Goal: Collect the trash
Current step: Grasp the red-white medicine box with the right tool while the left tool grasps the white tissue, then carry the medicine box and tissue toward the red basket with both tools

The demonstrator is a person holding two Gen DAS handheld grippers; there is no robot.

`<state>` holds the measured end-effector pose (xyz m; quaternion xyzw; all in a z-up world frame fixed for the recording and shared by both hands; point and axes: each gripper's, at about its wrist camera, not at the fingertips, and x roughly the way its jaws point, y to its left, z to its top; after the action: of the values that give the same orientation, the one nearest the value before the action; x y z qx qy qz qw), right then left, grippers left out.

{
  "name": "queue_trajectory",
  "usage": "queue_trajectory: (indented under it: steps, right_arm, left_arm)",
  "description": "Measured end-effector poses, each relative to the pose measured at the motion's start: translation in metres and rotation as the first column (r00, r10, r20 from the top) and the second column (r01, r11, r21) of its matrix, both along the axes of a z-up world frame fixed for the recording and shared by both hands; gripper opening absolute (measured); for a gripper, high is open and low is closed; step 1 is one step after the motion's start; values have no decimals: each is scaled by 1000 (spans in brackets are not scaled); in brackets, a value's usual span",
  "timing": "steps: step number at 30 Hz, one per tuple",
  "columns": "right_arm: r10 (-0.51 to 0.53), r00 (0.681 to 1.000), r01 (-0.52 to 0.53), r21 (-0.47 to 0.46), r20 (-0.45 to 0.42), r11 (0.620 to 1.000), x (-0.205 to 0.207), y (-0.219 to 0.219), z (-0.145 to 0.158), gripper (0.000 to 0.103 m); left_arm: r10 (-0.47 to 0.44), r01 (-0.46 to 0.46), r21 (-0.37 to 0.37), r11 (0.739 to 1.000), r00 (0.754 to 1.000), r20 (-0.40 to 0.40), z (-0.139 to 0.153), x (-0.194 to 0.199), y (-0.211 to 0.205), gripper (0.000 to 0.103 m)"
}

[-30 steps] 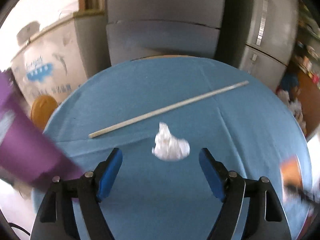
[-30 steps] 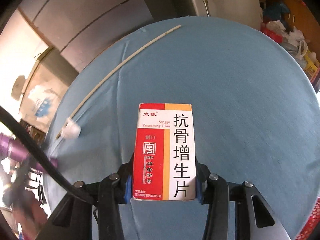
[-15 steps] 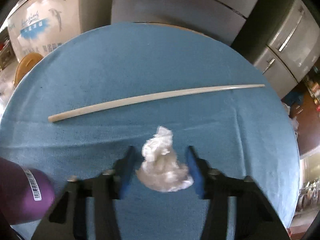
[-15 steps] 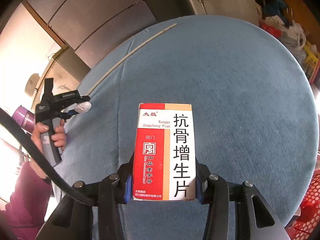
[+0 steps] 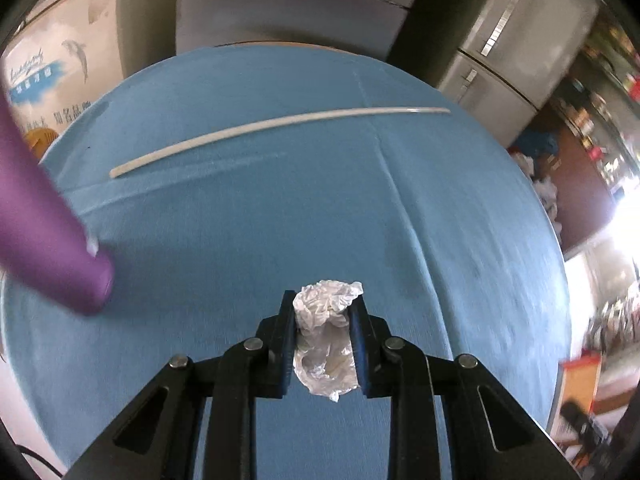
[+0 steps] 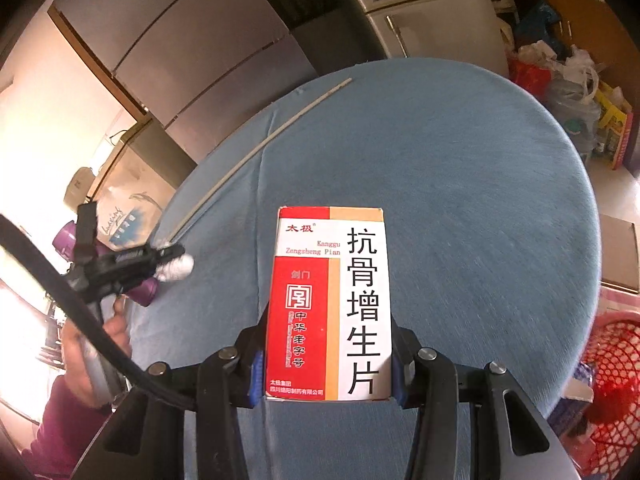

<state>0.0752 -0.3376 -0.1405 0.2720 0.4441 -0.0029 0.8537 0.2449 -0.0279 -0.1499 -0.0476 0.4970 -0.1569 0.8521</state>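
My left gripper [image 5: 323, 312] is shut on a crumpled white tissue [image 5: 325, 336] and holds it above the blue round table [image 5: 280, 208]. It also shows in the right wrist view [image 6: 168, 260], with the tissue [image 6: 178, 268] sticking out of its tips. My right gripper [image 6: 326, 364] is shut on a red, orange and white medicine box [image 6: 328, 304] and holds it over the table [image 6: 460, 200]. A long thin white stick [image 5: 276, 124] lies across the far part of the table; it also shows in the right wrist view [image 6: 256, 152].
A purple bottle [image 5: 44, 236] stands at the table's left edge, also seen in the right wrist view [image 6: 144, 288]. A red mesh basket [image 6: 612, 380] sits low at the right beside the table. Grey cabinets and a fridge [image 5: 508, 40] stand behind.
My left gripper closed on the tissue and lifted it off the table, drawing back toward the near side. My right gripper kept hold of the medicine box and rose slightly.
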Motion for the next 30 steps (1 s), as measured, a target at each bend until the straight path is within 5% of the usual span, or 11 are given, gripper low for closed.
queue_trajectory:
  steps: [11,30]
  right_arm:
    - [-61,998,61,-18,10,998,-54,-13,12,49]
    - [-22,988,36,-91,155,995,-118,-5,68,49]
  left_arm:
    - [-118,99,102,990,973,197,55,-117,-11,26]
    - [-289,219,214,952,875,388,103,-192,-70,26]
